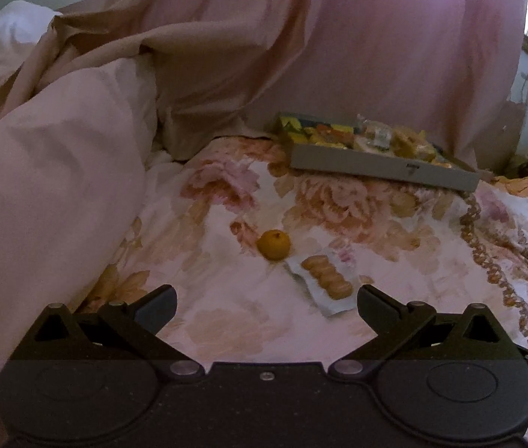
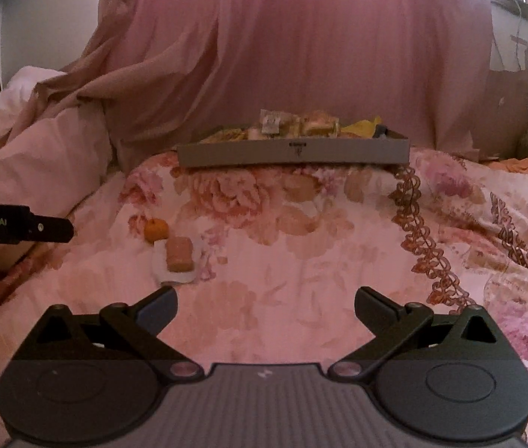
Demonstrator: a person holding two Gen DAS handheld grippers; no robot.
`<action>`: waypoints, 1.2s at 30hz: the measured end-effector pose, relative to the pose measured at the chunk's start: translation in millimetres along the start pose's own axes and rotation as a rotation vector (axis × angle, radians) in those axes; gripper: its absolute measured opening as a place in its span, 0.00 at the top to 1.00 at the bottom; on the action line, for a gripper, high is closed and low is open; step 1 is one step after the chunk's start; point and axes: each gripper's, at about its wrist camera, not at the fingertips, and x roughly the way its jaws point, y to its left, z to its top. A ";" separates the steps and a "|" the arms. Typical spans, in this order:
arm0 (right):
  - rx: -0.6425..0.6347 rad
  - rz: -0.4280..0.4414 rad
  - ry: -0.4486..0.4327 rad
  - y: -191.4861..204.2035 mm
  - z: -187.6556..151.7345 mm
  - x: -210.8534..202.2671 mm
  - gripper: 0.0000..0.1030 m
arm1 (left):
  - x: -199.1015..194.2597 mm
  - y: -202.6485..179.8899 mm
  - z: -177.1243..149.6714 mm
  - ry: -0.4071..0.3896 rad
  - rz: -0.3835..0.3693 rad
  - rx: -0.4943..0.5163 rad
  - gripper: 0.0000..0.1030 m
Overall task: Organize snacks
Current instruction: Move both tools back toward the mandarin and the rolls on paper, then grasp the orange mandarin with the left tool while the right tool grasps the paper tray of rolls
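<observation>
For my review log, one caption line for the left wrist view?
Open left gripper hovers over floral bedspread, facing an orange and wrapped biscuits; snack tray behind.

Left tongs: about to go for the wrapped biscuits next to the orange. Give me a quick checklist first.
1. Left tongs open and holding nothing: ok.
2. Biscuit packet in view, lying flat on the bedspread: ok.
3. Path from the tongs to the packet free of other things: ok.
4. Orange apart from the packet: cannot tell; they lie very close, so the orange may get nudged.
5. Right tongs open and off to the side, not over the packet: ok.
6. Room left in the tray for the packet: cannot tell; snacks are piled in it, and its floor is hidden behind the wall.
</observation>
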 end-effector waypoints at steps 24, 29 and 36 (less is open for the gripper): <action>-0.090 0.069 0.099 24.8 3.2 55.3 0.00 | 58.7 9.2 -3.8 0.084 0.025 0.112 0.01; -0.115 0.117 0.149 35.7 10.8 80.7 0.00 | 78.1 9.7 -0.4 0.067 0.051 0.206 0.01; -0.118 0.167 0.230 44.3 21.9 118.8 0.00 | 104.6 16.7 13.7 0.035 0.075 0.268 0.01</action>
